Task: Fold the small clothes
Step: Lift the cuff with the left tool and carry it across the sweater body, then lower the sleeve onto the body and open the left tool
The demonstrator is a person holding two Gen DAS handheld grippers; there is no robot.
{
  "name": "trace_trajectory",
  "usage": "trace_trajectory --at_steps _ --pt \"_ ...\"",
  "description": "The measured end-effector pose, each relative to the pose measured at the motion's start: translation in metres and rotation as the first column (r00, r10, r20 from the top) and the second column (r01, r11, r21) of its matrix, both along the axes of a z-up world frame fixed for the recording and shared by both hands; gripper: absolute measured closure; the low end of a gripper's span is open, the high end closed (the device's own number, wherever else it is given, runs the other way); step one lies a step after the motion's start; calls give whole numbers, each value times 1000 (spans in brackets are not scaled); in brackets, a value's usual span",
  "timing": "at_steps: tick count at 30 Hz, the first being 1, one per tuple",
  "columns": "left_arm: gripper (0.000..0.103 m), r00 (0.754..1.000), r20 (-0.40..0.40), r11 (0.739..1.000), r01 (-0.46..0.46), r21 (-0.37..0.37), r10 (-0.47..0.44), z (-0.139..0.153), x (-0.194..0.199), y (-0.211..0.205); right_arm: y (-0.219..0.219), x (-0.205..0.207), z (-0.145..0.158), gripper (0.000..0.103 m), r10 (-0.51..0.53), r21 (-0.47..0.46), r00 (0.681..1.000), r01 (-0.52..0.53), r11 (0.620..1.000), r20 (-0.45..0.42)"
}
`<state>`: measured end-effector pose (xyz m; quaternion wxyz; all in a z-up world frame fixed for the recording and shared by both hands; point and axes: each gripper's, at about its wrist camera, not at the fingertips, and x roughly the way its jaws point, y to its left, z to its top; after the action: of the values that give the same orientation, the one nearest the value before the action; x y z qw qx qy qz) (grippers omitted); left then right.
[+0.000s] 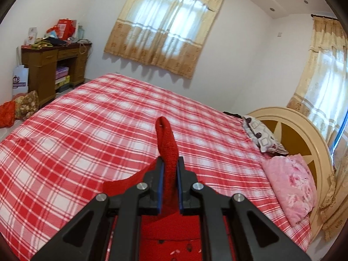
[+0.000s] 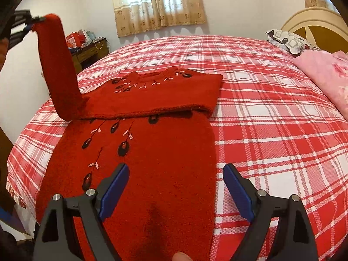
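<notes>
Right wrist view is showing the bed (image 2: 271, 113), covered in a red and white plaid sheet, filling most of the frame. I am seeing the red knit sweater (image 2: 152, 152) lying on the near left part of that bed, its embroidered front facing up and its upper part folded down across the body. One sleeve (image 2: 56, 65) is rising off the bed at the left, and my left gripper (image 2: 35, 20) is holding it pinched at the cuff, well above the sheet. My right gripper (image 2: 176, 187) is hovering over the lower body of the sweater with its jaws spread wide, grasping nothing; one blue pad is sitting above the knit, the other above the plaid sheet just beside the sweater's edge. A pink floral pillow (image 2: 326, 74) is resting at the head of the bed on the right, with a grey patterned pillow (image 2: 287, 40) just behind it.

Left wrist view is confirming the clamp: the left gripper (image 1: 169, 167) is clenched on the sleeve (image 1: 166, 143), whose cuff is sticking up past the fingertips.
</notes>
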<state>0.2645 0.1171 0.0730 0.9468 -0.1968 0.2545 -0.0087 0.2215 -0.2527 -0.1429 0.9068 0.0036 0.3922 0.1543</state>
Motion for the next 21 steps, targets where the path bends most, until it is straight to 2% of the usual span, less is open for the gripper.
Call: trace_trajectory --at_steps 9,13,18,21 --pt "92 996 36 995 83 51 -85 16 15 -51 -4 1 -3 15 -9 4 1000 9 1000 -3" --pt "92 993 30 992 117 46 -118 15 25 -71 -5 3 -6 15 -12 9 1000 12 1000 -16" --pt "92 987 6 984 159 78 -160 -1 37 -106 -3 3 -10 15 -5 13 1000 5 1000 -23" --pt "92 986 -6 975 166 146 -167 -21 43 -134 -2 3 -15 15 -2 10 999 3 1000 -33"
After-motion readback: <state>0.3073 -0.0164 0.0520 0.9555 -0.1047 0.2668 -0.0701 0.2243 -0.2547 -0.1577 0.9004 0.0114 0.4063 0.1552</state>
